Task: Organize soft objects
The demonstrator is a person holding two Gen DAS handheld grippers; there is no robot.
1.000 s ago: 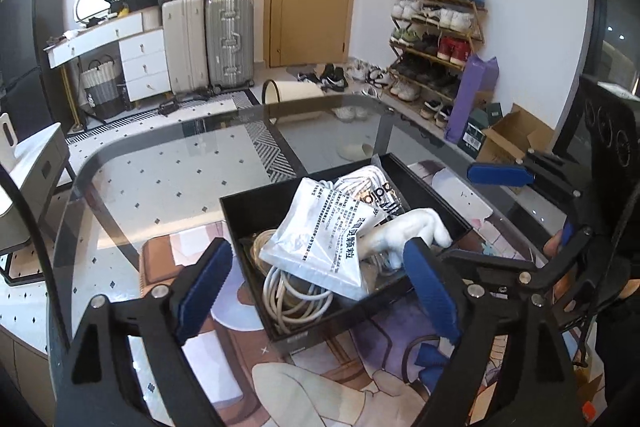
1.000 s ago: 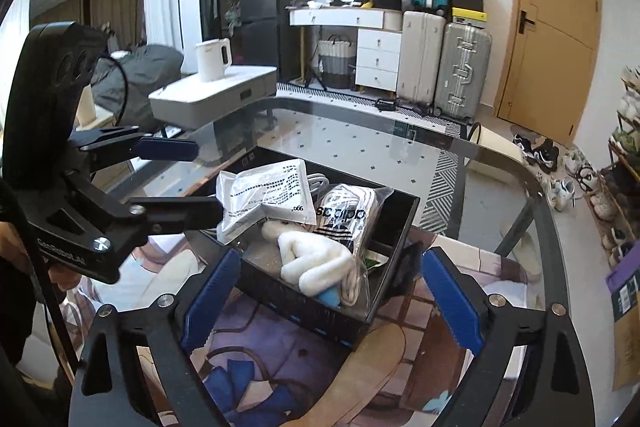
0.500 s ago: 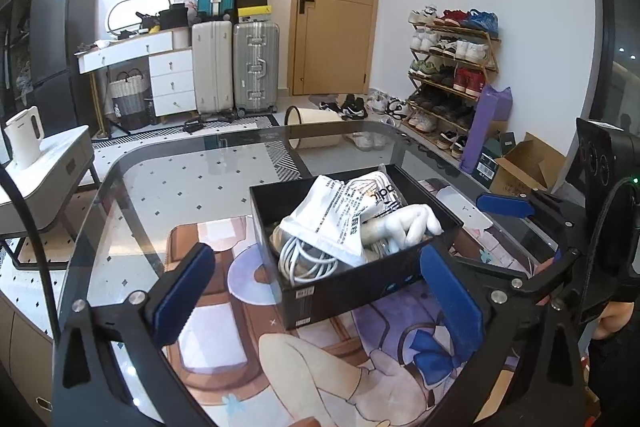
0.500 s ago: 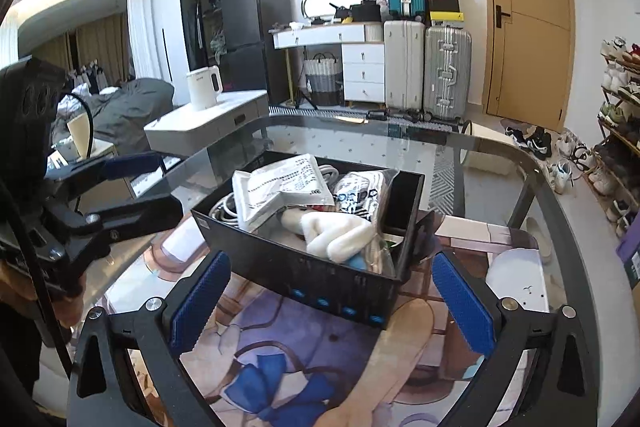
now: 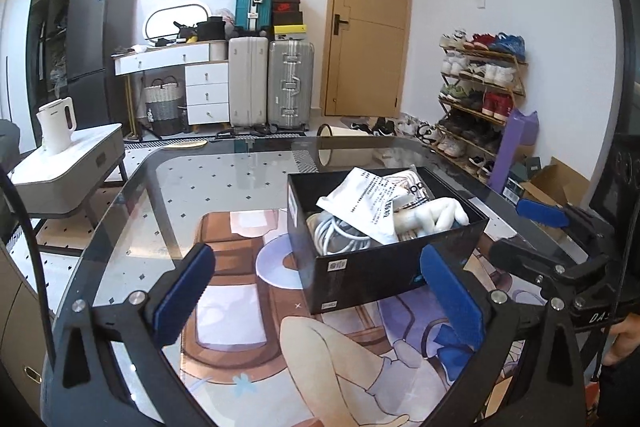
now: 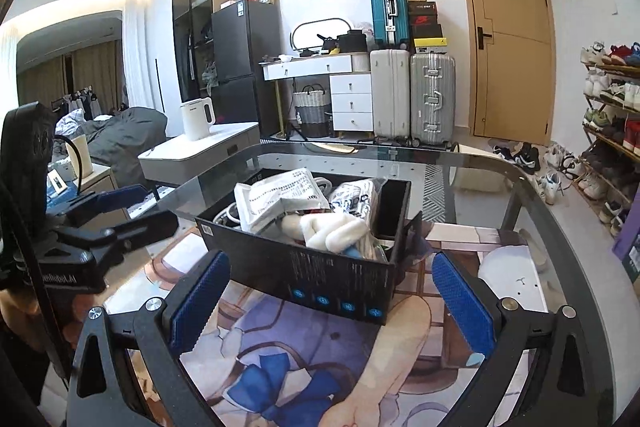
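A black box [image 5: 368,267] [image 6: 320,279] stands on a glass table. It holds a white plastic bag [image 5: 360,203] [image 6: 276,203], a white soft toy [image 5: 432,215] [image 6: 336,231], an Adidas packet [image 5: 416,187] [image 6: 356,195] and coiled white cable [image 5: 336,239]. My left gripper [image 5: 320,291] is open and empty, in front of the box. My right gripper [image 6: 332,299] is open and empty, in front of the box's other side. Each gripper shows in the other's view, the right [image 5: 560,247] and the left [image 6: 100,223].
The table [image 5: 200,163] lies over a printed floor mat [image 5: 280,347]. A white side table with a kettle [image 5: 58,125] stands to the left. Suitcases [image 5: 272,83], a door and a shoe rack [image 5: 476,99] line the back wall.
Both grippers have pulled back and lowered away from the box, so it sits farther off and more level in both views. Both stay open and empty.
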